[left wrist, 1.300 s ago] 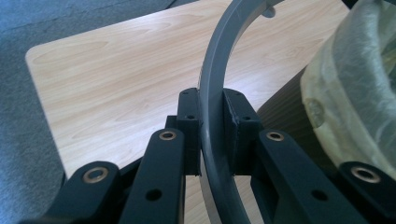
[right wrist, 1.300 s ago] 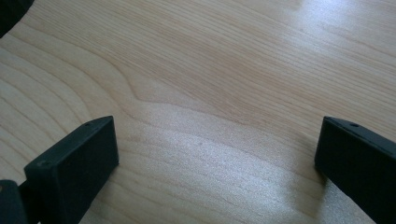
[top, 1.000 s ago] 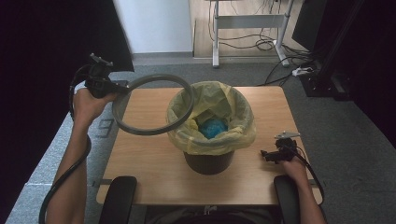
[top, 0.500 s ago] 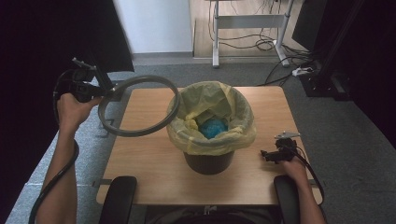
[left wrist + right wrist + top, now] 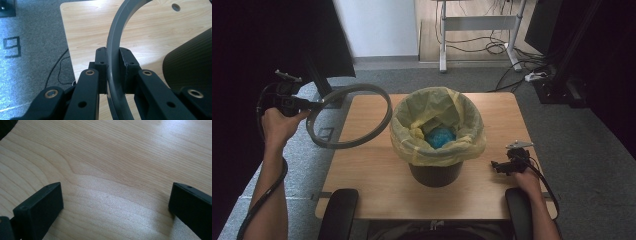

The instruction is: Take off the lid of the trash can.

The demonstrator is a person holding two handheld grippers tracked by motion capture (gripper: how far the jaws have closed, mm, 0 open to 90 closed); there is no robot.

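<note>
From above, your left gripper (image 5: 314,105) holds the grey ring (image 5: 349,116) out past the worktop's (image 5: 377,180) left edge, well left of the lined bin (image 5: 438,135). Your right gripper (image 5: 497,165) rests on the worktop near its right edge.

In the left gripper view, your fingers (image 5: 101,66) clamp the ring's (image 5: 117,37) band from both sides.

In the right gripper view, your fingers (image 5: 40,205) stand wide apart over bare wood, gripping nothing.

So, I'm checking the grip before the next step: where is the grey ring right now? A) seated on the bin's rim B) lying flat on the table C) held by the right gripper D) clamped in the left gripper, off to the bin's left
D: the left gripper has its jaws shut on the grey ring, left of the bin.
</note>
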